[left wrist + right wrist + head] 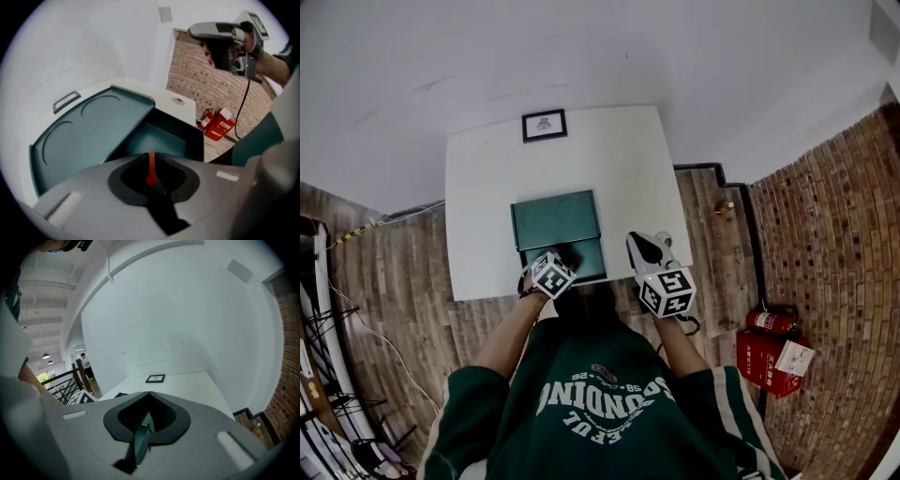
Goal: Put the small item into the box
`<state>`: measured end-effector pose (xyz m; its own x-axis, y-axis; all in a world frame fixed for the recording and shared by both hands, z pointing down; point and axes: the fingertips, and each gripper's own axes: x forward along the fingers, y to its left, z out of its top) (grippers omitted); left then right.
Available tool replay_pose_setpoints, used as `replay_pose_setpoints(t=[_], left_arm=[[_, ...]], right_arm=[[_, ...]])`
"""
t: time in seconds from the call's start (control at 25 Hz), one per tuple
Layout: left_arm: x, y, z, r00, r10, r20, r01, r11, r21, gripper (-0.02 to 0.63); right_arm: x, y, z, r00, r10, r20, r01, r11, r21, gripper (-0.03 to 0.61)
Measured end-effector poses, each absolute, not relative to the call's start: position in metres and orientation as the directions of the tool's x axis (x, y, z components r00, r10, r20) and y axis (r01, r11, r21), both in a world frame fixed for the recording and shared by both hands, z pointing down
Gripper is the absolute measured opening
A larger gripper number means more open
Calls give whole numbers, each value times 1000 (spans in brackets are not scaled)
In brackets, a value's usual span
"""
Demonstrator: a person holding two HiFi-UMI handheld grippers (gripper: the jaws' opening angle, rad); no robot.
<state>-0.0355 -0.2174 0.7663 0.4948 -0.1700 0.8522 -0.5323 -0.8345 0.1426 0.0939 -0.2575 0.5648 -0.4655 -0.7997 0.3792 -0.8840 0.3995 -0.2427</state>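
The dark green box (591,262) lies open near the table's front edge, its lid (555,220) folded back flat behind it. In the left gripper view the box's inside (161,140) looks bare and the lid (89,131) lies to the left. My left gripper (566,255) (151,153) hangs over the open box, jaws shut, with only a thin red strip in the seam. My right gripper (645,246) (149,393) is held up beside the box's right side, jaws shut, with a teal strip in the seam. No loose small item shows.
A small black-framed card (544,125) (155,378) lies at the far end of the white table (628,159). A red fire extinguisher (772,322) and a red case (773,361) stand on the wooden floor at the right, by the brick wall. A railing (70,380) stands left.
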Motion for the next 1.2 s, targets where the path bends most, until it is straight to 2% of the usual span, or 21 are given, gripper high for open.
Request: replay_pose_setpoints(t=[0.32,0.72,1.2], left_arm=[[-40,-220,716,585,-267,766,-544,-830,126,66],[-69,-262,622,687,-515,513,-655,-744,131,52],[-129,-302,548,626,-704,336,-769,-629,115,52]], right_arm=[[79,-265,565,-498,-783,372,-867,435,-244,2],[44,-287,549,-572,-751,332,-821,521,-235,2],[19,-312,514,-624,-733,270,-780,604,-165,2]])
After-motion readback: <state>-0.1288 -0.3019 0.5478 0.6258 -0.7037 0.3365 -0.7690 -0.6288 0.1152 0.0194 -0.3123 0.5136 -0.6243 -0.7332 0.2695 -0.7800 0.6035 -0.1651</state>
